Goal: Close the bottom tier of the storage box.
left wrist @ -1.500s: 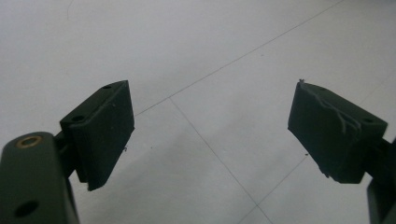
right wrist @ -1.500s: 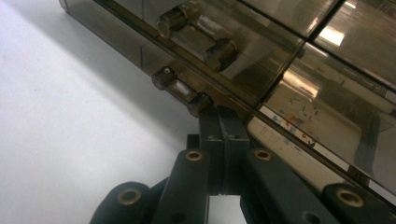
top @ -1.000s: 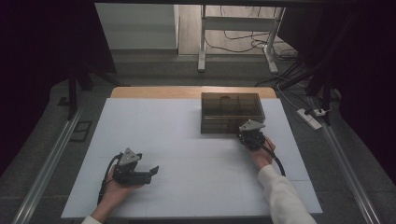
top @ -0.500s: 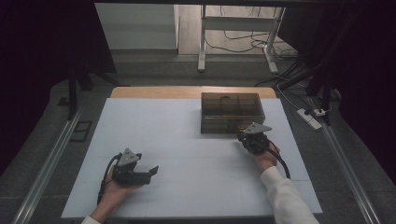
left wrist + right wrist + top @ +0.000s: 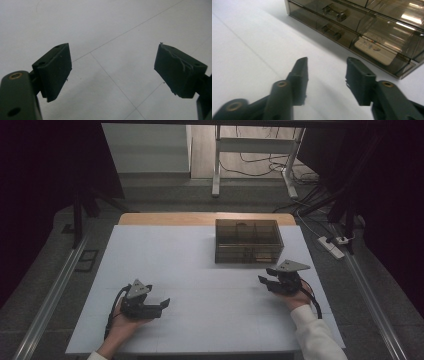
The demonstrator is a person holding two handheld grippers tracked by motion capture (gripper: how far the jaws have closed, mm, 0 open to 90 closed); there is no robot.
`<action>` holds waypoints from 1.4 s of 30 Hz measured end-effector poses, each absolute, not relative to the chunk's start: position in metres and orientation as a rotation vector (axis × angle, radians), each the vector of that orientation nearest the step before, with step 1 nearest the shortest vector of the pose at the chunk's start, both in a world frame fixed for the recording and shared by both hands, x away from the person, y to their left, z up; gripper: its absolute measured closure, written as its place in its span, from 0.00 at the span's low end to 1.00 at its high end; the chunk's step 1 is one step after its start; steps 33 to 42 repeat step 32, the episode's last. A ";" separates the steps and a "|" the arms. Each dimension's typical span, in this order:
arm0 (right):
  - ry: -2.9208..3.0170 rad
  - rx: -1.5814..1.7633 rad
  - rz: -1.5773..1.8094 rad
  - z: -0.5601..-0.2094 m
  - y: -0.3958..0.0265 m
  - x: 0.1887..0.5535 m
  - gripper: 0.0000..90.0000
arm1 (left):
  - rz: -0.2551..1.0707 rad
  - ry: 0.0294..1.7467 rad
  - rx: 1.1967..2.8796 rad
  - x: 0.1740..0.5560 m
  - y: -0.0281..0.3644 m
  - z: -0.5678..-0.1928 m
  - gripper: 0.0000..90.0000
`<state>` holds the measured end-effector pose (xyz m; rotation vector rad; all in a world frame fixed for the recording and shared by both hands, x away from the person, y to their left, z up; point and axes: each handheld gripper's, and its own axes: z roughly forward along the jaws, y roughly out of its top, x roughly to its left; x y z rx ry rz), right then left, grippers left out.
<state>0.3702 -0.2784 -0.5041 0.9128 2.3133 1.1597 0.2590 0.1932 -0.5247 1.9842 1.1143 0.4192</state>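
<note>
Right gripper [image 5: 268, 276] withdrew, fingers opening, from card-holding drawer box [image 5: 248, 240].

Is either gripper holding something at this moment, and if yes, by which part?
Nothing is held. The left gripper is open over the bare white table. The right gripper, whose jaws have just been opening, is empty, apart from the smoky drawer box.

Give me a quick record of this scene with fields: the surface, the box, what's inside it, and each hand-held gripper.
surface: white table top
box: smoky clear drawer box, far right part of the table, drawers shut
contents: a pale flat card-like item behind the lower drawer front
left hand-held gripper: jaws wide open, nothing between them, low over the table
right hand-held gripper: near the box front, apart from it; jaws have just been opening, nothing between them
</note>
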 end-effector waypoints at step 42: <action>2.293 0.811 1.297 -0.504 -0.309 0.313 0.35 | 0.416 1.108 1.989 0.259 0.191 -0.525 0.16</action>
